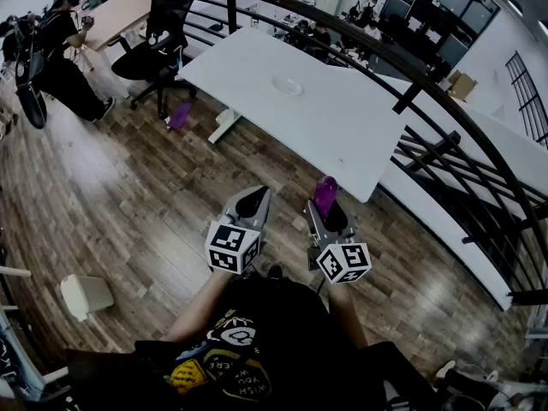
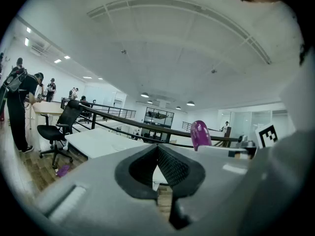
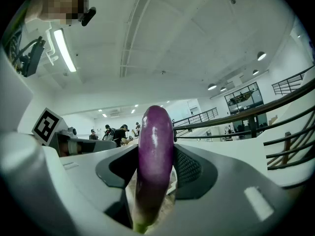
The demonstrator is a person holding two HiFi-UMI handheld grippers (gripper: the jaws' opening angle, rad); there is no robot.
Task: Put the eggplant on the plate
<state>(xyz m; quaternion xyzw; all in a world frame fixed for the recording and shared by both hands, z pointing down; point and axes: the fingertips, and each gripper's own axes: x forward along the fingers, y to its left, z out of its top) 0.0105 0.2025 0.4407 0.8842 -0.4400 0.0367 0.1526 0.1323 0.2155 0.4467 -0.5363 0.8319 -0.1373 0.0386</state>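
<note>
Step in hand (my reading): carry to the table, then place. Nothing is set down yet.

- Table [image 1: 342,135]: white, at 12 o'clock from the grippers, near corner towards 1 o'clock. Well apart from both grippers, so it needs a walk-up before any lowering.
- Plate [image 1: 288,85]: clear and hard to see against the white top, far at 12 o'clock and alone on the table. Judgement: come square to it and sight the rim before descending, since it is easy to miss.
- Right gripper [image 1: 330,218]: jaws fairly wide, clamped on the eggplant [image 3: 155,151] at mid-body. The eggplant stands upright, rounded tip at 12 o'clock, green stem end at 6.
- Advice: tilt it towards lying flat just over the plate. Let go only once it rests there, because a smooth round body will likely roll.
- Left gripper [image 2: 157,145]: jaw tips together, nothing between them. Free to steady the plate if it slides.

Surface and room:
- Open office with a white ceiling and downlights. People stand at 10 to 11 o'clock, far off.
- Floor [image 1: 128,204]: dark wood planks.
- Railing [image 1: 445,101]: black and curved, sweeping 12 to 4 o'clock behind the table.
- Office chair [image 1: 158,45]: black, at 11 o'clock, beside the table's far-left end.
- Pale stool-like thing [image 1: 86,294]: at 8 o'clock.
- Small purple object [image 1: 180,116]: on the floor between 10 and 11 o'clock. Cannot tell what it is.
</note>
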